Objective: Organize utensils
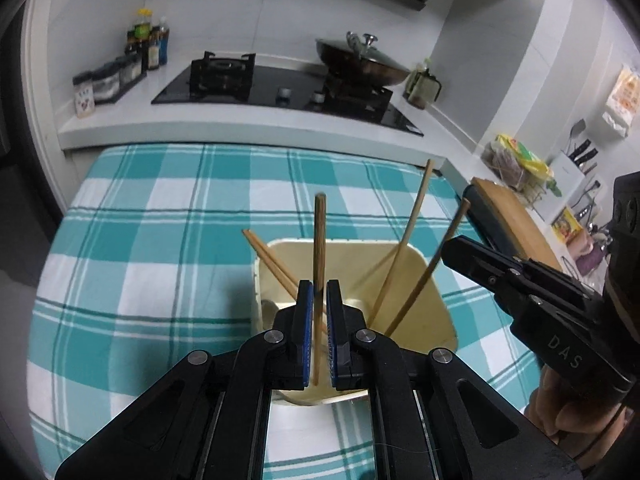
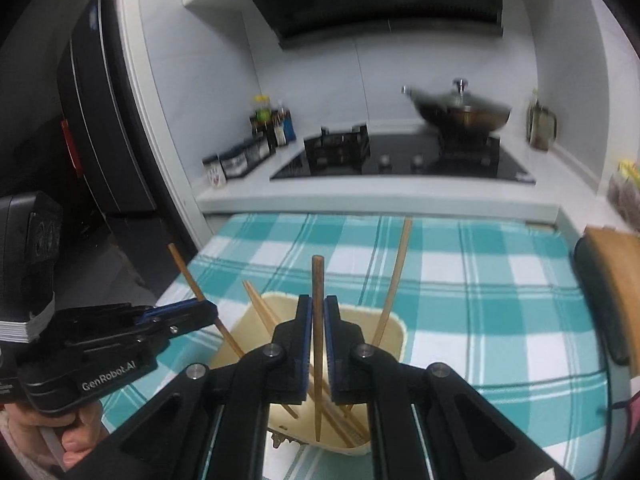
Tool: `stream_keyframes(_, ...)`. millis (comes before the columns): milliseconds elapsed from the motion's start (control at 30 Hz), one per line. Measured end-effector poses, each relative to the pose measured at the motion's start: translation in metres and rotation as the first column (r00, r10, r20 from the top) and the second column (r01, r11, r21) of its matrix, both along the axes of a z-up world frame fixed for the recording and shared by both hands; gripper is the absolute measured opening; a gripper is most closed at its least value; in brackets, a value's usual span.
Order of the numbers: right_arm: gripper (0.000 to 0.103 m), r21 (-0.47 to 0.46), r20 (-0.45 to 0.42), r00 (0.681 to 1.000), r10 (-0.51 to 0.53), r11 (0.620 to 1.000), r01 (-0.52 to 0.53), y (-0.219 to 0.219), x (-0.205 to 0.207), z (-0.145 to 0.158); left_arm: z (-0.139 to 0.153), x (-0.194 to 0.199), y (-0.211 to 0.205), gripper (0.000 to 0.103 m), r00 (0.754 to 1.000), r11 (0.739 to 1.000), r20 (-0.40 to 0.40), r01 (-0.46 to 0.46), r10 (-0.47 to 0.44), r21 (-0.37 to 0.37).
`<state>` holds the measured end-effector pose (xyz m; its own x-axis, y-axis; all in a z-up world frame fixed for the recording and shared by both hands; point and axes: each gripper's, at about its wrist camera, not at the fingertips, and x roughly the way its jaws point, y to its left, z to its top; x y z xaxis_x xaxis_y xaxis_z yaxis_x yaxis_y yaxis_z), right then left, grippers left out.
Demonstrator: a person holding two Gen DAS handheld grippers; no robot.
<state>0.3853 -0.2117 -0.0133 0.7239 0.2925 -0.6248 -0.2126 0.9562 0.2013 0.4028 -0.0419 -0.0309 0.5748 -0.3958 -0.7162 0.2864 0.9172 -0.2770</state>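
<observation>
Both grippers, left [image 1: 319, 304] and right [image 2: 318, 320], pinch a chopstick each over the cream holder [image 1: 434, 300] (teal-checked desk [image 1: 160, 240], hob [image 1: 280, 84] far).

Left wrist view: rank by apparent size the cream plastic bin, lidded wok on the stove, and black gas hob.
1. Black glass gas hob
2. Cream rectangular plastic bin, though nearness inflates it
3. Lidded brown wok

Right gripper [image 2: 316, 312] sits clamped on one chopstick [image 2: 318, 344] standing nearly upright, tip down inside the cream holder [image 2: 394, 330] on the checked tablecloth [image 2: 480, 288]. More chopsticks lean around in it. Left gripper [image 2: 200, 310] comes in from the left edge, pinching another chopstick [image 2: 184, 270] too.
</observation>
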Motion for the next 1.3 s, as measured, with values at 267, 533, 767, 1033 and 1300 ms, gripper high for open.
stream_keyframes(267,0.036,0.034,-0.013,1.0,0.016,0.999,-0.016,-0.009,-0.038,0.005,0.013,-0.052,0.021,0.063,1.0,0.999,0.019,0.0,0.0,0.046)
stream_keyframes(533,0.044,-0.056,-0.117,0.992,0.049,0.997,-0.056,-0.061,-0.145,0.011,-0.039,-0.163,0.055,0.079,0.997,0.982,-0.066,0.048,-0.037,0.181)
stream_keyframes(767,0.05,-0.525,-0.06,0.981,-0.185,0.842,0.127,-0.118,-0.244,-0.015,-0.1,-0.231,0.048,0.079,0.995,0.981,-0.101,-0.003,0.023,0.192)
stream_keyframes(1033,0.051,-0.257,-0.208,0.964,-0.168,0.96,0.112,-0.113,-0.283,-0.132,-0.126,-0.263,-0.012,0.081,0.997,0.985,-0.077,-0.006,0.02,0.175)
stream_keyframes(1300,0.051,-0.158,-0.187,0.969,-0.16,0.979,0.131,-0.082,-0.293,-0.171,-0.141,-0.26,-0.044,0.082,0.998,0.971,-0.06,-0.019,0.034,0.238)
